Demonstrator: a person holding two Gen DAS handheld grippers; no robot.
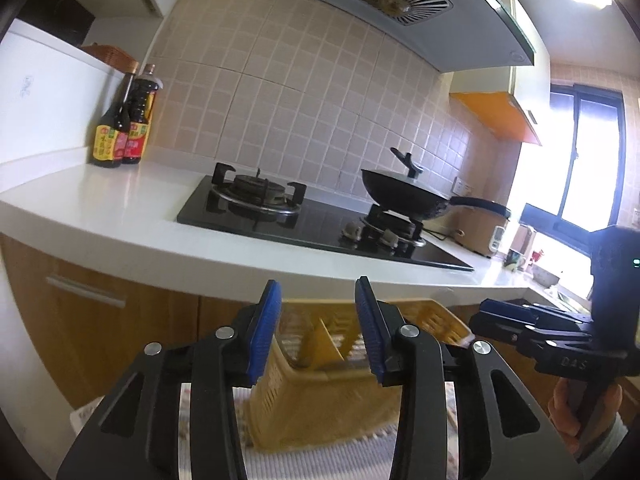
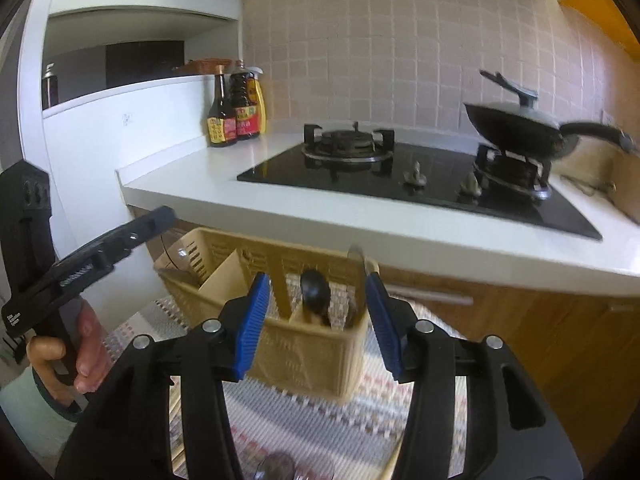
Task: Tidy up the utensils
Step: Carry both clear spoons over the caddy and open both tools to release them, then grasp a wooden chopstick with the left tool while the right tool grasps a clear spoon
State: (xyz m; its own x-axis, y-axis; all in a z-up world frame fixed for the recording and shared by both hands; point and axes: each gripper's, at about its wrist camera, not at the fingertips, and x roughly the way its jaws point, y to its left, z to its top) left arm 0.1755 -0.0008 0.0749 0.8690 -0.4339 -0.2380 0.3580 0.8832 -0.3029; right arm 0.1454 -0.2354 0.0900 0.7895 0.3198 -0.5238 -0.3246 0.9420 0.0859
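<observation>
- Nearest: right tool [image 2: 316, 320] spread wide, nothing held; left tool [image 1: 318, 328] likewise spread and empty.
- Just beyond: yellow utensil basket [image 2: 304, 344] on a woven mat [image 2: 320, 412], a dark spoon [image 2: 315, 292] standing in one compartment (blurred).
- Likely between picks; next calls for finding a loose utensil.
- Farthest: counter [image 2: 192, 176] with stove [image 2: 400, 184].

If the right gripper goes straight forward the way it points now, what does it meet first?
Most likely the yellow utensil basket: it sits directly ahead between the open fingers of the right gripper, with a dark spoon standing in it. Depth is unclear, so it may reach the basket's near wall first.
</observation>
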